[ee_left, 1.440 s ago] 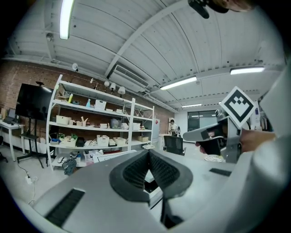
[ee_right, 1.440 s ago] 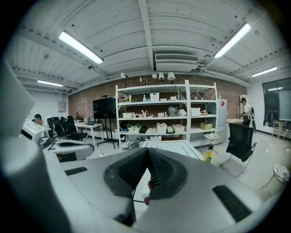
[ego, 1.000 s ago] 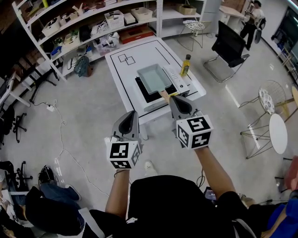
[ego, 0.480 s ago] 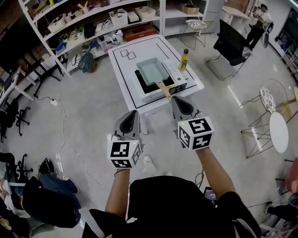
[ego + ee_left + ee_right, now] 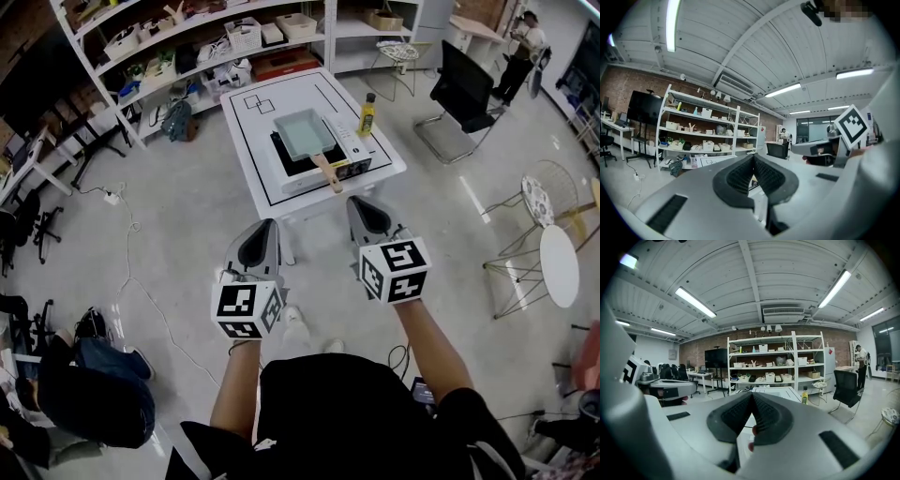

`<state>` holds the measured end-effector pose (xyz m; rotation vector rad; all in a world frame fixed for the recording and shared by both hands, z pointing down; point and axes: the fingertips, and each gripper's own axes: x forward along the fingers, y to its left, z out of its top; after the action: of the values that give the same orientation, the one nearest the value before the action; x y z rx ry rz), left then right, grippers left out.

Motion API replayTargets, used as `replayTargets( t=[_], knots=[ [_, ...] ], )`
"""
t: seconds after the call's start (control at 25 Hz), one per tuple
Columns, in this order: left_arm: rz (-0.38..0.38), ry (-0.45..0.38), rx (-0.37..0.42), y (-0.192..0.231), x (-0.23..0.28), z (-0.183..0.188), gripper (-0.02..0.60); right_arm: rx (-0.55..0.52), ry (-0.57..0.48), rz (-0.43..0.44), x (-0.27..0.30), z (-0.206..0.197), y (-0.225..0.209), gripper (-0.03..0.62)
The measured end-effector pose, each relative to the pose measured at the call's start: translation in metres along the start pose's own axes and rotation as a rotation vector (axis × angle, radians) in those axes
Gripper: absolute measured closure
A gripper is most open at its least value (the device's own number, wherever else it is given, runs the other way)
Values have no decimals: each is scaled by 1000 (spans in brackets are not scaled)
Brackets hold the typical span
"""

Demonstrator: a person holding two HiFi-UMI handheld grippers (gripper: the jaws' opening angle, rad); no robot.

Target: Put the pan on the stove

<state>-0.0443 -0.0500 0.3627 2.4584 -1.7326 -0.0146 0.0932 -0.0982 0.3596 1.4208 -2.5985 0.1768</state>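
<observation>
Looking down from the head view, I see the left gripper [image 5: 269, 225] and right gripper [image 5: 355, 201] held out side by side over the grey floor [image 5: 187, 206], each with its marker cube nearest me. In the left gripper view the left gripper's [image 5: 753, 161] ribbed pads are pressed together at the tip with nothing between them. The right gripper view shows the same for the right gripper [image 5: 751, 398]: pads together, empty. Both grippers point at the white table [image 5: 251, 141] ahead and are well apart from it, touching nothing. The pan [image 5: 305, 133], a pale rectangular one, sits on the black stove [image 5: 280, 150] in the middle of that table. Its wooden handle [image 5: 327, 172] sticks out past the stove toward the near edge of the table, roughly toward the right gripper. A yellow bottle [image 5: 368, 114] stands upright on the table just beside the stove, on its right. Behind the table are white shelves [image 5: 187, 42] full of bins and boxes. A black chair [image 5: 463, 89] stands off to the right, and a person [image 5: 521, 39] is at the far right corner.
</observation>
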Motion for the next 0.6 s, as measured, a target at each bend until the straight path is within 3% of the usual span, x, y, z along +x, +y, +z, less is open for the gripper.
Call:
replayTargets(
  t=[0.6],
  knots=[
    [23,-11,12,-20,-28,-1,571,-18,5,0,-29,-13,7,592]
  ],
)
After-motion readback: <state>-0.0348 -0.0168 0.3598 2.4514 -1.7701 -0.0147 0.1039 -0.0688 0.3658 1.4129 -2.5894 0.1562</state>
